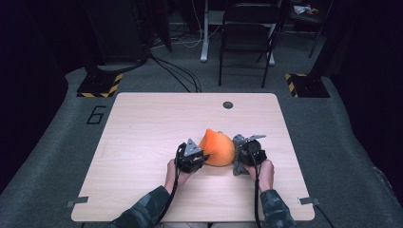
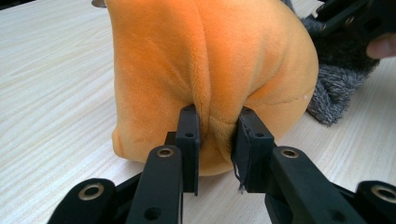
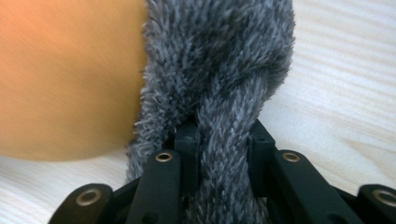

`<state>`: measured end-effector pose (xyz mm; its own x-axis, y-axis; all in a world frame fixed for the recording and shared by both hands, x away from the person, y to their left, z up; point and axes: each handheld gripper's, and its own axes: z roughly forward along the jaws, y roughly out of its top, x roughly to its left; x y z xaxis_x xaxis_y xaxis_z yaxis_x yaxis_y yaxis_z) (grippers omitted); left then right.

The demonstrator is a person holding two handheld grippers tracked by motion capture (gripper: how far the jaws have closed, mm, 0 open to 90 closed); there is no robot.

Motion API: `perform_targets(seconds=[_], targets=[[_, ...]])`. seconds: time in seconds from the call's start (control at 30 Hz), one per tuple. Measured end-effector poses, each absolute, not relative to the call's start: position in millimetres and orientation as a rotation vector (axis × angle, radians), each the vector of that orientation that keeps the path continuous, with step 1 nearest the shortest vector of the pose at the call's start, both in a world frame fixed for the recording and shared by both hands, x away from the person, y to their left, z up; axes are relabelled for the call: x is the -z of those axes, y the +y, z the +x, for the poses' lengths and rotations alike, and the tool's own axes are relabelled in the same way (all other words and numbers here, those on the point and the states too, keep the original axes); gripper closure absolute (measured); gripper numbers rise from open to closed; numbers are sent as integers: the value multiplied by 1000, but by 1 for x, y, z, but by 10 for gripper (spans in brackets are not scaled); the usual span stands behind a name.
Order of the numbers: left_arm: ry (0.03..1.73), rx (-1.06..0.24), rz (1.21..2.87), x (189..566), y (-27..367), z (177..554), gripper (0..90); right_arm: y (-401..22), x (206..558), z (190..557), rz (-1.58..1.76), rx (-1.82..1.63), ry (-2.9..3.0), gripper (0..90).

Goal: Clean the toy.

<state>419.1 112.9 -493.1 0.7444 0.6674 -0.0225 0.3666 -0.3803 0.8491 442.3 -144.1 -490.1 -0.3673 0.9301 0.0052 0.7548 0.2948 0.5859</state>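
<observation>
An orange plush [image 1: 217,148] is seen lying on the wooden surface [image 1: 142,142], near its front middle, with a grey fuzzy cloth [image 1: 237,142] touching its right side. A fold of the orange plush [image 2: 210,70] is pinched between the narrow jaws of the left hand-held gripper [image 2: 215,133], seen at the plush's left in the high view [image 1: 202,156]. A twisted strand of the grey cloth [image 3: 224,93] is clamped by the right hand-held gripper [image 3: 223,140], whose jaws are drawn close around it. A large "6" [image 1: 96,114] is marked on the floor beside the surface's far left corner. No brand or label can be read on the plush or cloth.
</observation>
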Motion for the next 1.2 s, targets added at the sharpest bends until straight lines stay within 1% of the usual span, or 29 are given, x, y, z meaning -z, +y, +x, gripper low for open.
perform_targets(seconds=[0.1, 0.23, 0.33, 0.4, 0.47, 0.5, 0.6, 0.63, 0.67, 0.73, 0.77, 0.8, 0.83, 0.9, 0.97, 1.03, 1.2], targets=[[797, -403, 1994, 493, 114, 420, 730, -151, 483, 443, 1527, -742, 2206, 723], [812, -398, 1977, 495, 116, 422, 727, -158, 450, 436, 1500, -895, 2118, 724], [810, -402, 1977, 495, 116, 422, 724, -150, 428, 429, 1428, -1004, 2139, 725], [811, -404, 1981, 495, 117, 422, 719, -136, 427, 428, 1402, -1012, 2211, 724], [814, -392, 1979, 495, 118, 423, 701, -123, 435, 428, 1383, -944, 2251, 725], [803, -390, 1962, 496, 120, 423, 675, -119, 440, 429, 1381, -927, 2239, 725], [779, -385, 1963, 498, 122, 420, 508, -122, 443, 430, 1406, -945, 2208, 724], [762, -417, 1982, 499, 120, 418, 468, -124, 443, 431, 1409, -956, 2192, 725], [747, -445, 1999, 500, 119, 417, 434, -126, 443, 432, 1421, -966, 2183, 725], [739, -479, 2008, 503, 114, 416, 400, -128, 444, 434, 1422, -987, 2176, 724], [738, -495, 2010, 504, 112, 416, 404, -129, 445, 434, 1403, -991, 2181, 724], [741, -514, 2012, 506, 110, 416, 441, -127, 445, 434, 1412, -996, 2173, 724], [752, -521, 2005, 507, 109, 417, 495, -126, 446, 434, 1402, -997, 2167, 725], [777, -528, 2000, 508, 109, 418, 637, -126, 447, 435, 1395, -1002, 2163, 724], [790, -524, 1997, 506, 110, 418, 731, -127, 446, 435, 1394, -1009, 2160, 723], [800, -509, 1998, 501, 110, 418, 771, -128, 443, 434, 1397, -1017, 2158, 723], [838, -439, 1961, 485, 114, 416, 789, -130, 420, 428, 1373, -1075, 2129, 723]])
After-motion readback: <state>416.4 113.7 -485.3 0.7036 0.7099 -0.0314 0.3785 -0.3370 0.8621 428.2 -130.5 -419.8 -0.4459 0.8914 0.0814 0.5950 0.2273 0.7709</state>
